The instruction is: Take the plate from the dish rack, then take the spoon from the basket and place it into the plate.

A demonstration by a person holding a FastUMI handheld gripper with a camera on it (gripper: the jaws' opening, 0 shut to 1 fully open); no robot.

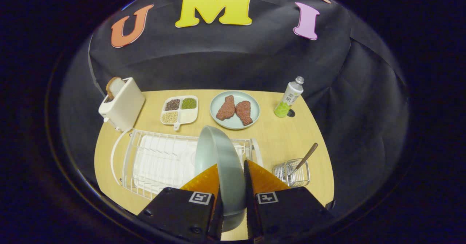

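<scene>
The gripper (231,171) grasps the plate (218,156) on edge between both fingers, over the dish rack (153,160); the spoon (305,159) stands in the basket (293,174).

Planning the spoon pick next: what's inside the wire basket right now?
The spoon stands tilted in the wire basket, handle sticking out. Its bowl end is hidden by the mesh. The gripper is shut on the grey plate.
</scene>
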